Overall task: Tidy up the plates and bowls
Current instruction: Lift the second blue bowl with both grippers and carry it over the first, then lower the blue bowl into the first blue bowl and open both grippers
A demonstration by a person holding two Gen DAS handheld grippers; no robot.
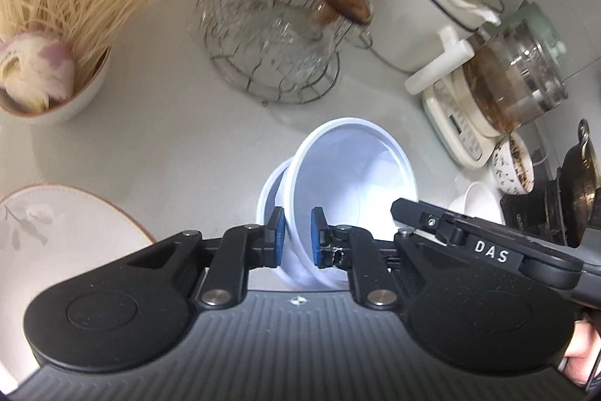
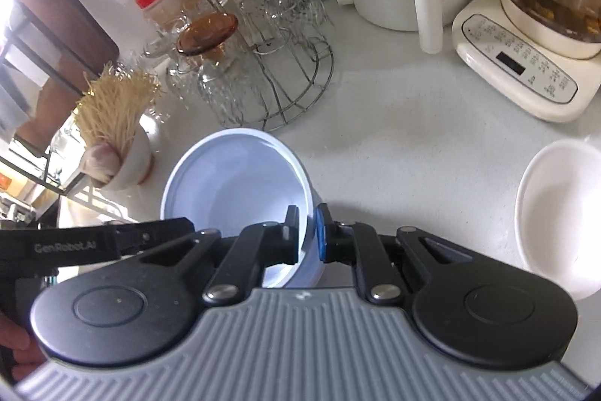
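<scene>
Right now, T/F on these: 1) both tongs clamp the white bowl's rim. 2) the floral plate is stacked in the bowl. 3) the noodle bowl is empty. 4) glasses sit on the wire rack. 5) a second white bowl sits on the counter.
1) True: left tongs and right tongs are each shut on the white bowl rim.
2) False: the floral plate lies apart on the counter.
3) False: the noodle bowl holds dry noodles and garlic.
4) True: glasses crowd the wire rack.
5) True: a second white bowl sits there.
</scene>
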